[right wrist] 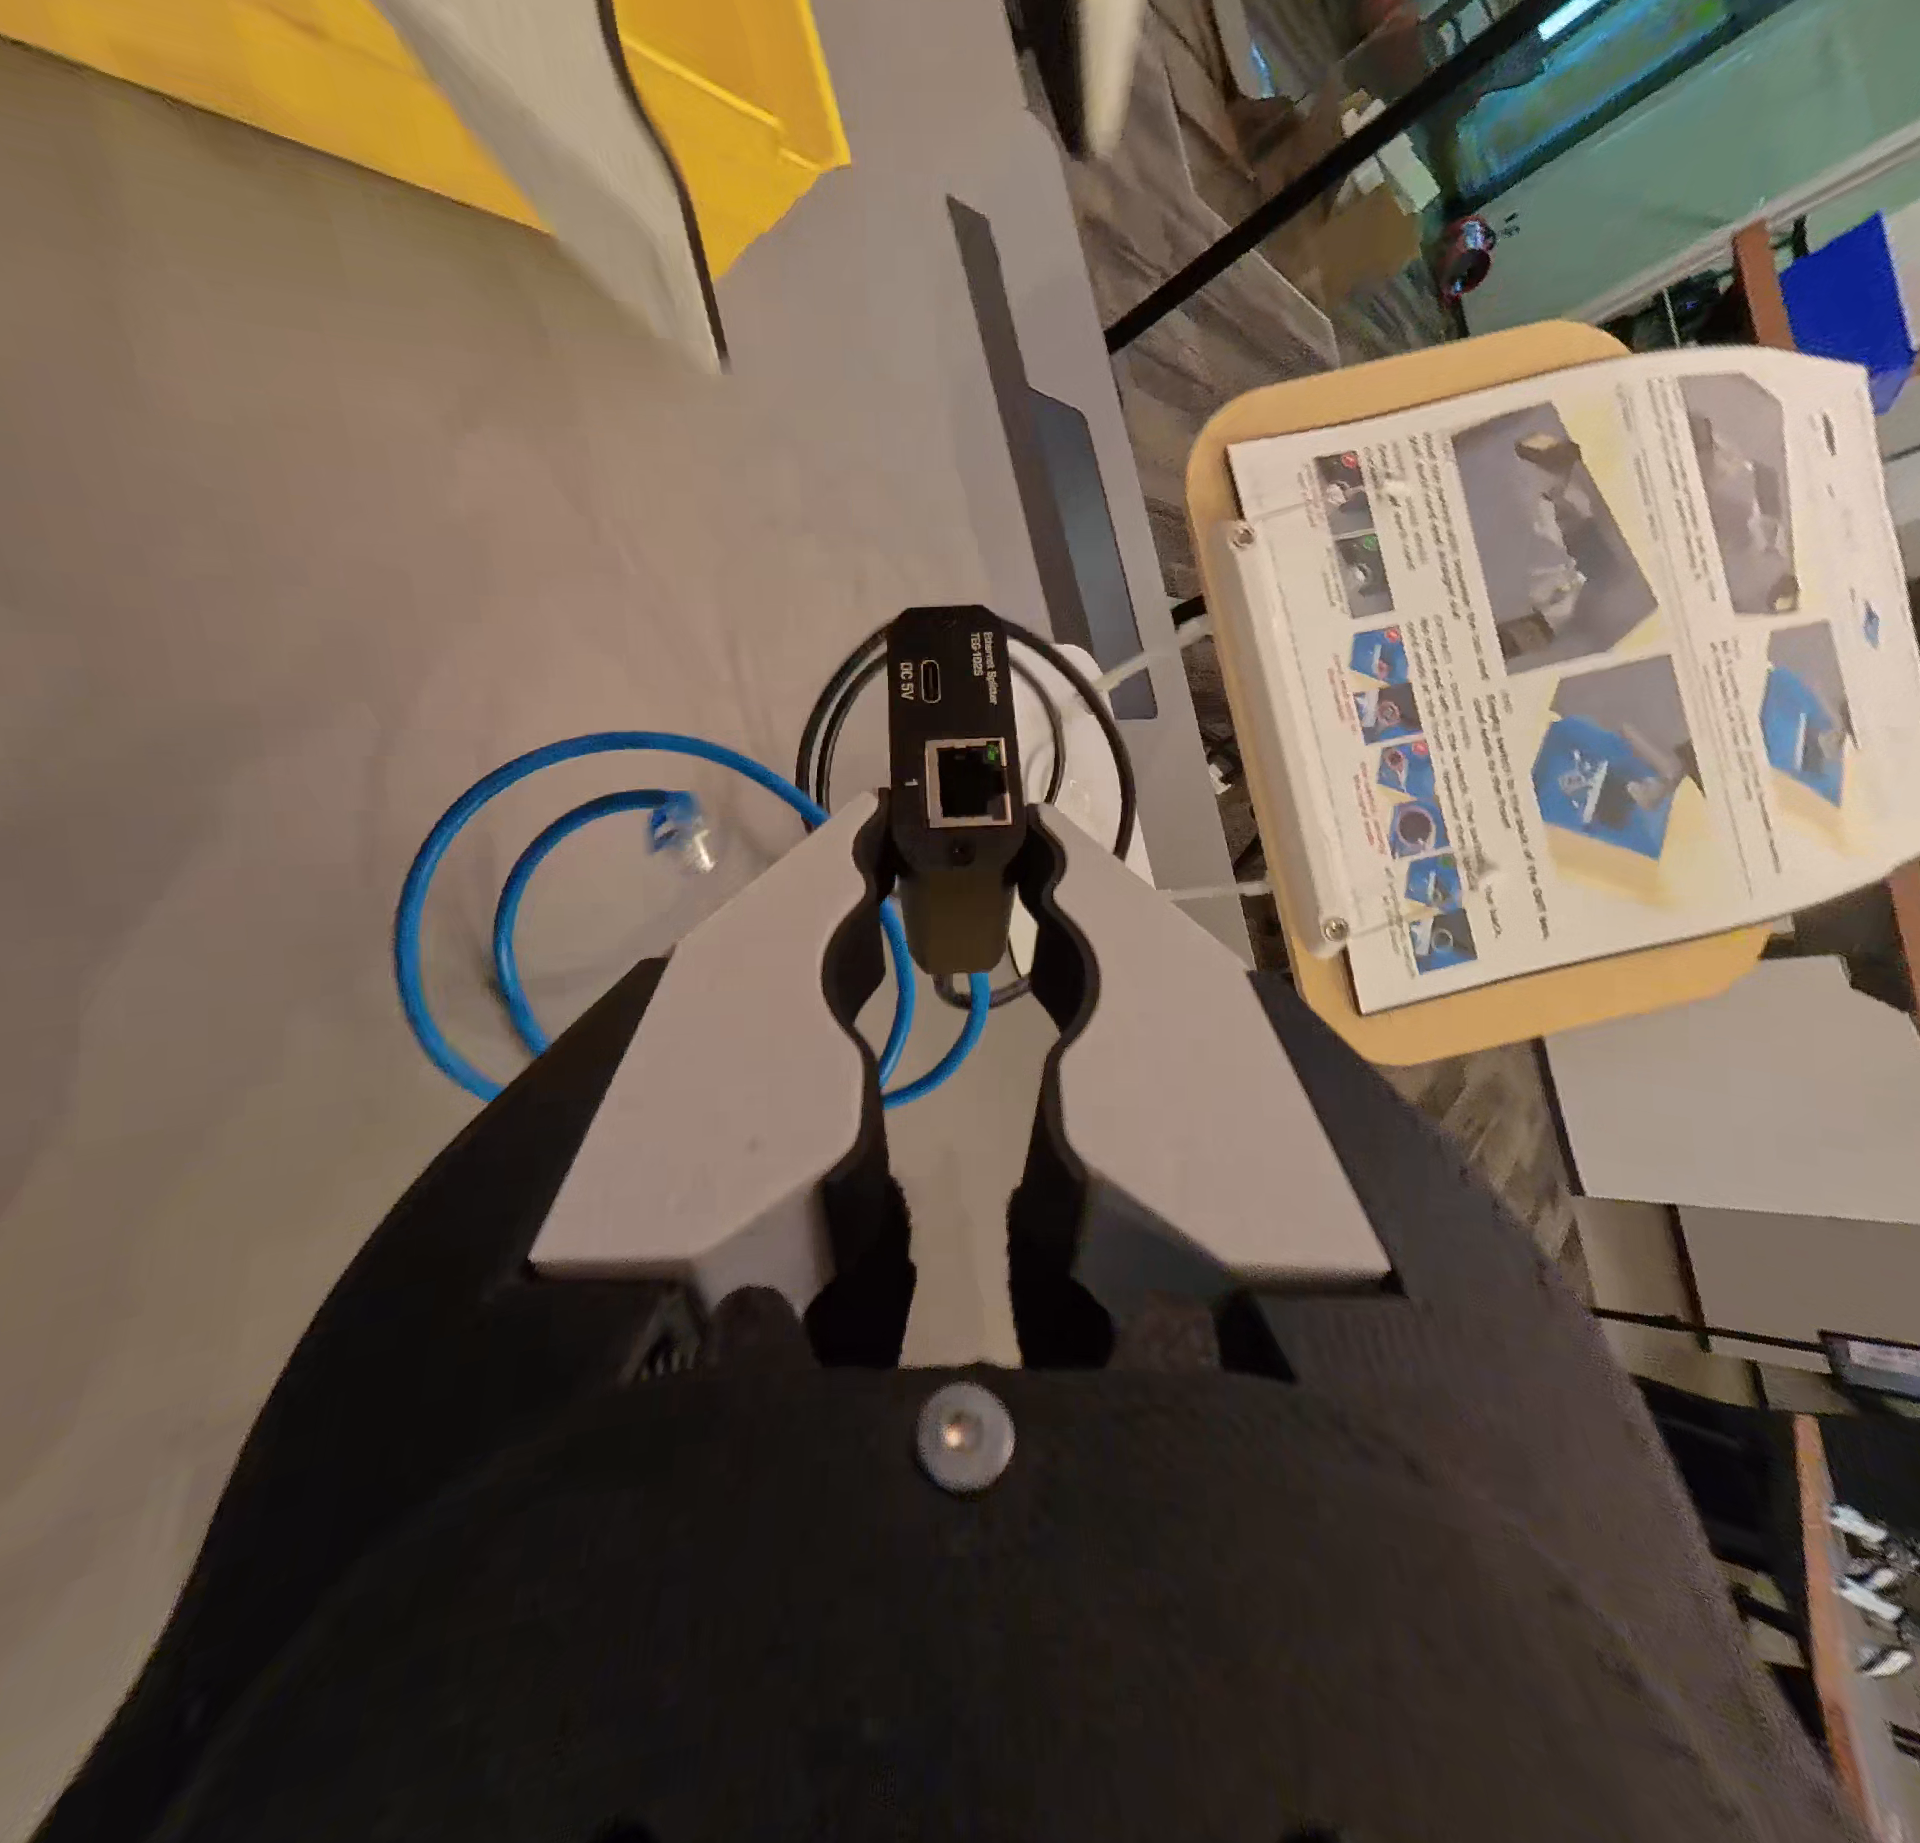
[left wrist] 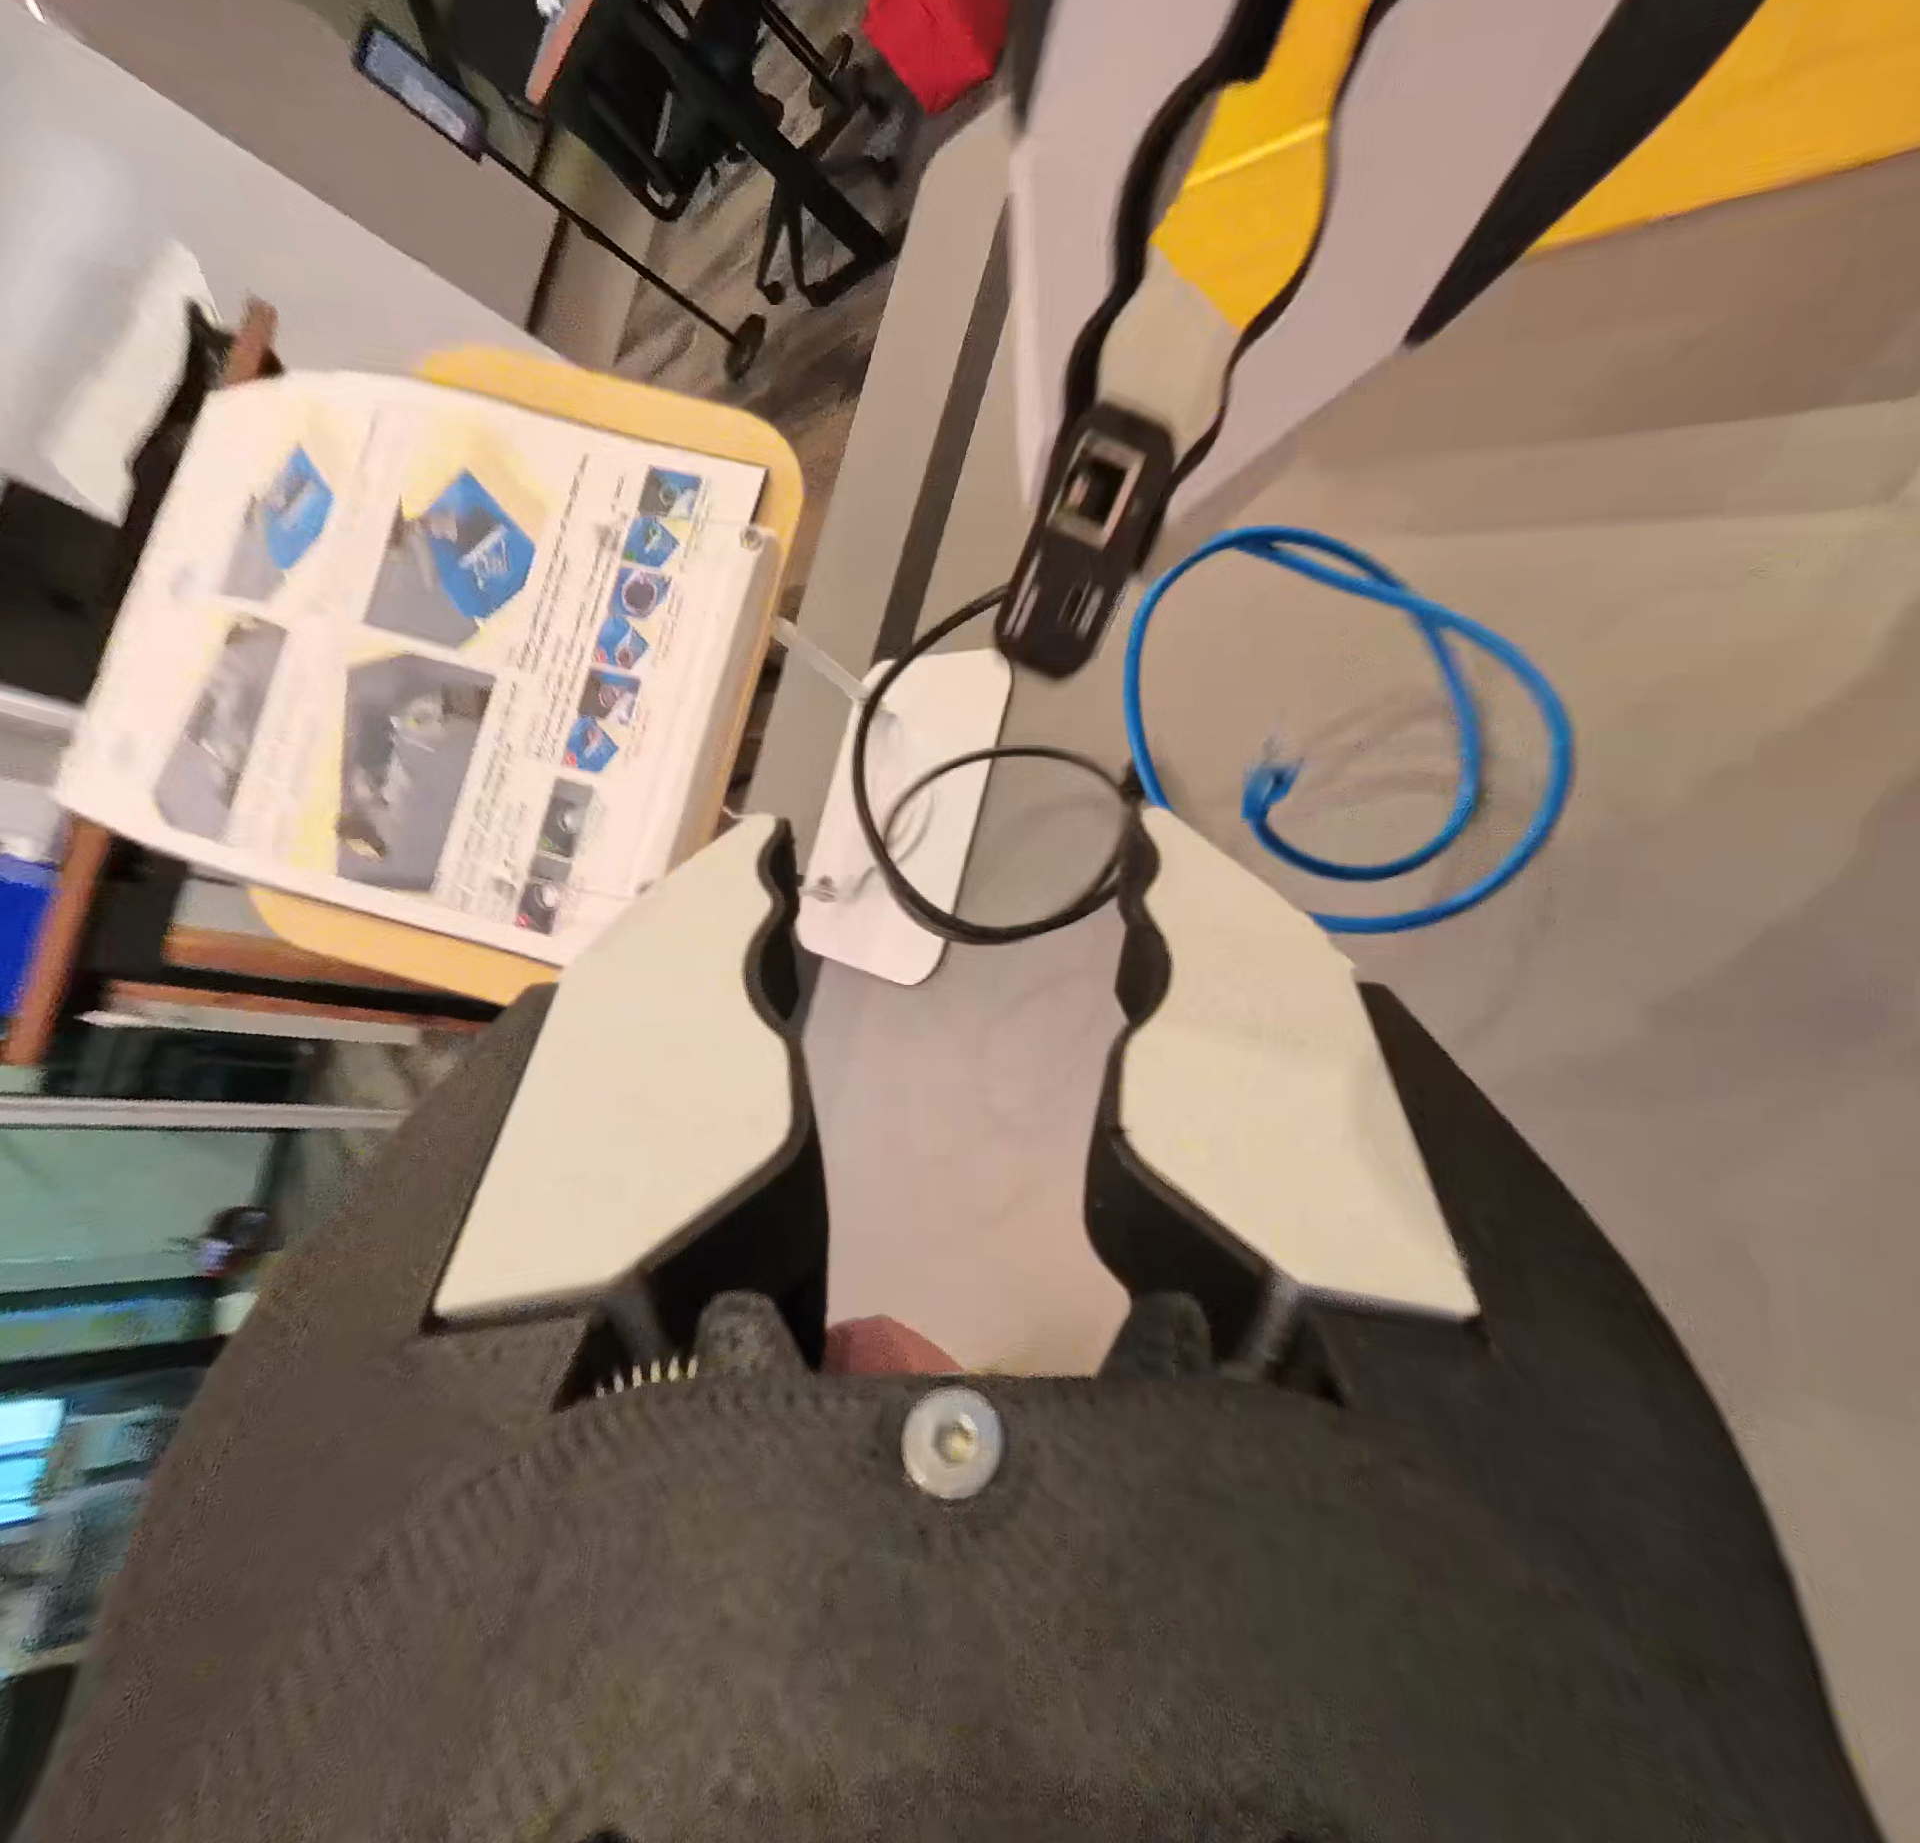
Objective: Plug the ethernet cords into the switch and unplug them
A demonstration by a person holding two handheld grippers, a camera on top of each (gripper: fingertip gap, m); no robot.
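My right gripper (right wrist: 956,827) is shut on a small black switch (right wrist: 951,713) and holds it above the grey table; an empty port faces the right wrist camera. The left wrist view shows this gripper (left wrist: 1153,380) at the top, gripping the switch (left wrist: 1081,546). A blue ethernet cord (left wrist: 1496,754) lies coiled on the table, its plug end (left wrist: 1273,767) loose inside the coil; the cord also shows in the right wrist view (right wrist: 436,920). A thin black cable (left wrist: 997,926) loops from the switch. My left gripper (left wrist: 956,848) is open and empty, just short of the black loop.
A yellow bin (right wrist: 727,79) stands at the table's far side. A white plate (left wrist: 914,858) lies at the table edge under the black loop. An instruction sheet on a wooden board (left wrist: 416,650) sits beyond the edge, with chairs and shelves behind. Some 8 centimeters of space lies between my two pairs of fingers.
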